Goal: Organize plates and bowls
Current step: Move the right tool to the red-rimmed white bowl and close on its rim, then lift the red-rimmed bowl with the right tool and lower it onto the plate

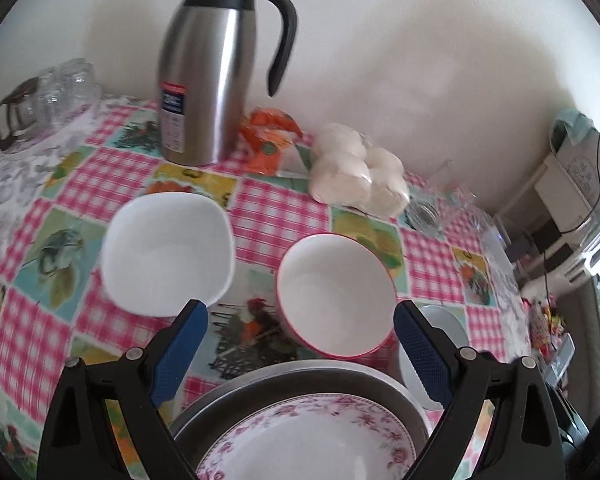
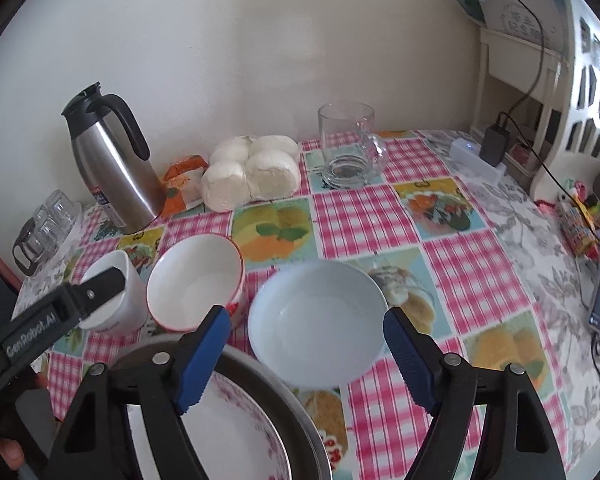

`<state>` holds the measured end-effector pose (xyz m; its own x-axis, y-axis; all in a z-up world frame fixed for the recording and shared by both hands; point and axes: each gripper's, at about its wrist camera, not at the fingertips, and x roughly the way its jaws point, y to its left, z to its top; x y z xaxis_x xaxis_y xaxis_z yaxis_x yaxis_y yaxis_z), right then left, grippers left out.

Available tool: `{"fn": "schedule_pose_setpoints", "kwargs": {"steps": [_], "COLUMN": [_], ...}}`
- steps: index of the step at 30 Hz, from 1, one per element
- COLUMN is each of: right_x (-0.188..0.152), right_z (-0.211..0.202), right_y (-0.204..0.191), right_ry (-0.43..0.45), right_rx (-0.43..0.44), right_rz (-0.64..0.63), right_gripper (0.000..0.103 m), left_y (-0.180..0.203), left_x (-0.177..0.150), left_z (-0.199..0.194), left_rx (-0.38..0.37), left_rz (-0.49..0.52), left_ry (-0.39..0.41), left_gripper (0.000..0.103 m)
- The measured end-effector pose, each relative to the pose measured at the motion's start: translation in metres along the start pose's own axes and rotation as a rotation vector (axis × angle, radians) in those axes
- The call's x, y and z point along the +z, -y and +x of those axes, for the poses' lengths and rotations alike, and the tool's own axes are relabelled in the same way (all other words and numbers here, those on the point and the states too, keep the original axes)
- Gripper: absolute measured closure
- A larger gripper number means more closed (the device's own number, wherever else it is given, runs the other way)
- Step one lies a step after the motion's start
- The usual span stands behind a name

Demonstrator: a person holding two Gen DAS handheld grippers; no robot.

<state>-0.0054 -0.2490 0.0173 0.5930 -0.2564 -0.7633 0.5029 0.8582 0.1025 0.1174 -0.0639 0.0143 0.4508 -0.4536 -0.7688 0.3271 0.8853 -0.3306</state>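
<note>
The flowered plate [image 1: 308, 444] is sitting nearest the camera, resting inside a wider dark metal dish [image 1: 300, 380] at the table's [image 1: 100, 176] front edge, likely as the base for stacking. The left gripper [image 1: 300, 344] is hovering above it with jaws spread wide and nothing between them, facing the red-rimmed bowl [image 1: 336, 292]; the square white bowl [image 1: 168, 252] is standing to that bowl's left, apart from it. The right gripper [image 2: 306, 350] is also gaping wide, its jaws flanking the pale blue bowl [image 2: 316, 324] without touching it, probably lining up a grab. All three bowls are lying unstacked, upright, just beyond the plate.
</note>
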Motion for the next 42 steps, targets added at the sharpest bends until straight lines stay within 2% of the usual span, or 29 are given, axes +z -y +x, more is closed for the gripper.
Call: {"fn": "schedule_pose_setpoints", "kwargs": {"steps": [3,7,10,17,24,26,37,42], "right_x": [0.006,0.016,0.026,0.043,0.043,0.042,0.038,0.035], "right_z": [0.009,0.025,0.036,0.059,0.086,0.093,0.127,0.139], "right_y": [-0.008,-0.011,-0.01,-0.014,-0.033,-0.039,-0.058,-0.062], "right_ry": [-0.014,-0.049,-0.075,-0.139,-0.203,-0.217,-0.272,-0.29], "right_rx": [0.002,-0.022,-0.032,0.024,0.057,0.064,0.044,0.047], "right_rz": [-0.032,-0.03,-0.027,-0.049,-0.11,-0.118,-0.178,-0.18], "right_gripper": [0.024,0.023,0.024,0.04,0.055,0.059,0.082,0.086], "left_y": [0.003,0.009,0.005,0.002,-0.002,-0.003,-0.012,-0.015], "left_x": [0.006,0.013,0.017,0.02,0.014,0.014,0.014,0.015], "left_z": [0.005,0.016,0.024,0.047,0.071,0.075,0.092,0.098], "left_rx": [-0.009,0.036,0.013,-0.015,-0.006,-0.008,0.011,0.015], "left_rz": [0.002,0.042,0.01,-0.024,-0.047,-0.048,-0.048,-0.052], "left_ry": [-0.017,-0.038,-0.066,-0.149,-0.215,-0.223,-0.243,-0.256], "left_gripper": [0.009,0.009,0.011,0.042,0.055,0.063,0.078,0.082]}}
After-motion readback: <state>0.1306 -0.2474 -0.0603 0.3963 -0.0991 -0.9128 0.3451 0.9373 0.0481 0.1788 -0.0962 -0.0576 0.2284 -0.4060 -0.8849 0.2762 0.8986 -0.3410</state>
